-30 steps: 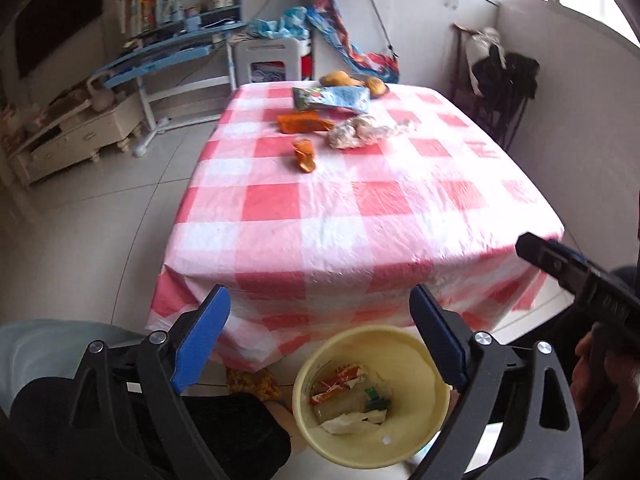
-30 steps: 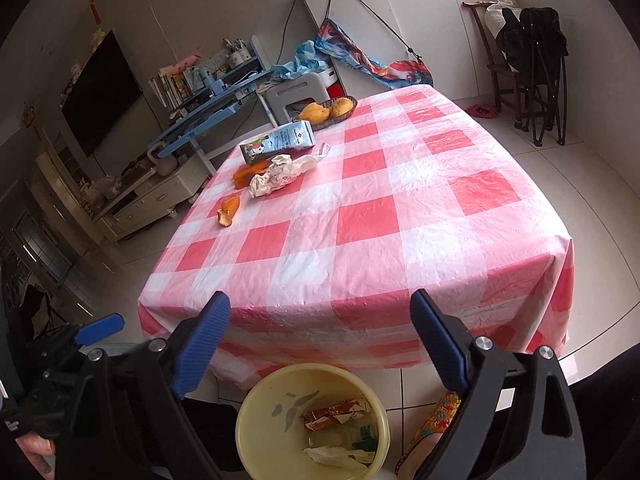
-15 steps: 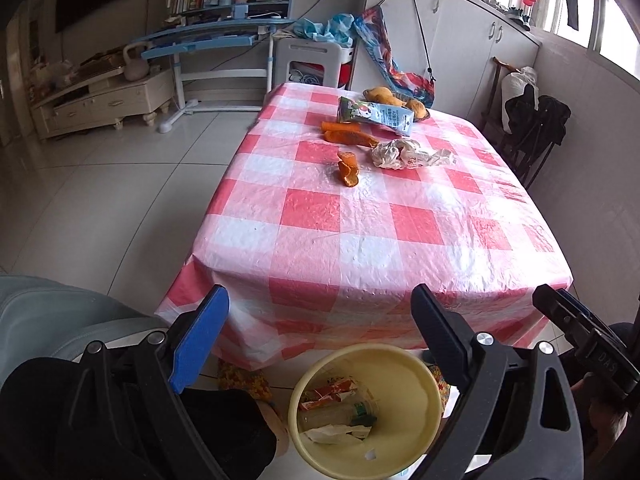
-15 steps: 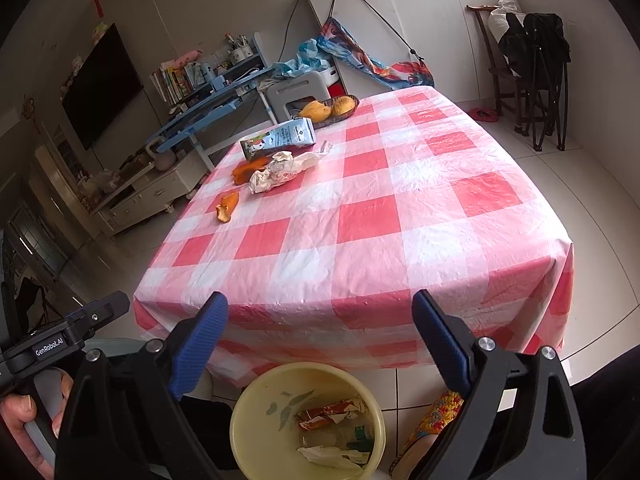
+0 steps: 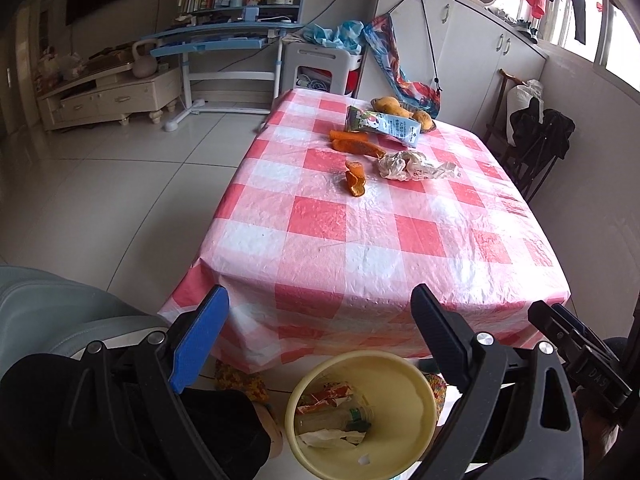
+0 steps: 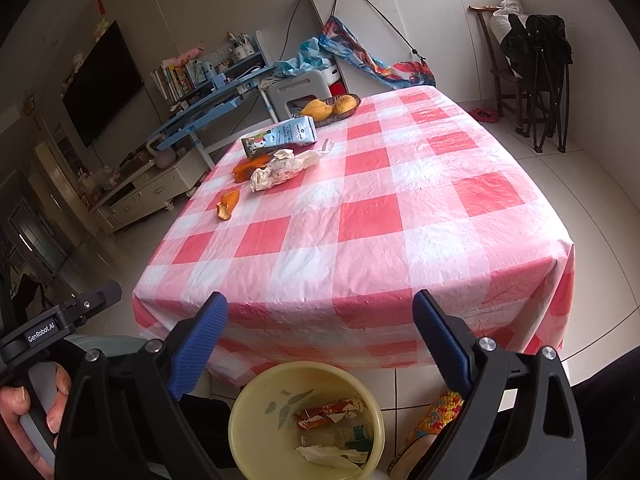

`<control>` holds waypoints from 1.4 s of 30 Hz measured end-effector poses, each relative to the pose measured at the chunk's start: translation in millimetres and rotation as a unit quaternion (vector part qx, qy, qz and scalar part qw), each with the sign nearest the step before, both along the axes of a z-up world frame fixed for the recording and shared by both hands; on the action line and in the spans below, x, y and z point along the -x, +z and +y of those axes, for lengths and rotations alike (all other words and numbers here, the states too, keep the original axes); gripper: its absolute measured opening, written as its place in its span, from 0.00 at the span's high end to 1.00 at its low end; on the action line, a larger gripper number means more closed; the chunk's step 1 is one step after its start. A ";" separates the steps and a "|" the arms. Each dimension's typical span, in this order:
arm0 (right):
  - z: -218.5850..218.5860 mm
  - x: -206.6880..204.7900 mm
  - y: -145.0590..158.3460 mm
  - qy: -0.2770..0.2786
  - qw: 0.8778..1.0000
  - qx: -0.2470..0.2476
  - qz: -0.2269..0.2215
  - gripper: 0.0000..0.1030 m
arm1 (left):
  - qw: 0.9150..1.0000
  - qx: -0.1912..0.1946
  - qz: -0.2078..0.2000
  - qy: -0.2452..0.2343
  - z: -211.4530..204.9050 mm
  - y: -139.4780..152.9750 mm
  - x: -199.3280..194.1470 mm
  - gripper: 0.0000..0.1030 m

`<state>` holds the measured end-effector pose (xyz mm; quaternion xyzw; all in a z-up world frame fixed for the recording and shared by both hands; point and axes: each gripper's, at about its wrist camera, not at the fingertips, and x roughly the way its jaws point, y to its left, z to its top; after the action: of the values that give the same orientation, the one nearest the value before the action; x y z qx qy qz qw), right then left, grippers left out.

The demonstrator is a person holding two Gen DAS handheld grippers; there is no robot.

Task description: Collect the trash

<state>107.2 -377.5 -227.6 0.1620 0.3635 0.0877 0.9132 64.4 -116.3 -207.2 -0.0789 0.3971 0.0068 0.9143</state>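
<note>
The near half of the worktop (image 5: 360,248) is lying bare, giving open passage from its front edge inward. Farther back, a loose cluster is crowding the left-centre: a curled orange peel (image 5: 355,178) is sitting nearest, a crumpled paper wrapper (image 5: 408,165) just beside it, then more orange peel (image 5: 354,142), a carton (image 5: 382,126) lying flat, and a fruit basket (image 6: 332,107) at the far edge. The right side of the worktop is staying open along its whole length. Below the front edge, a yellow bin (image 6: 256,400) is standing on the floor, partly filled with trash.
</note>
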 end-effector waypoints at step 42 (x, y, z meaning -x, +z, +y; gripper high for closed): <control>1.3 1.4 -0.4 0.006 1.000 0.008 -0.002 0.13 | 1.000 0.005 0.000 0.007 0.7 2.8 0.0 0.14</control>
<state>105.9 -376.2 -228.1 0.1526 0.3637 0.0907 0.9144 64.5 -115.7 -204.4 -0.0865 0.3966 0.0108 0.9139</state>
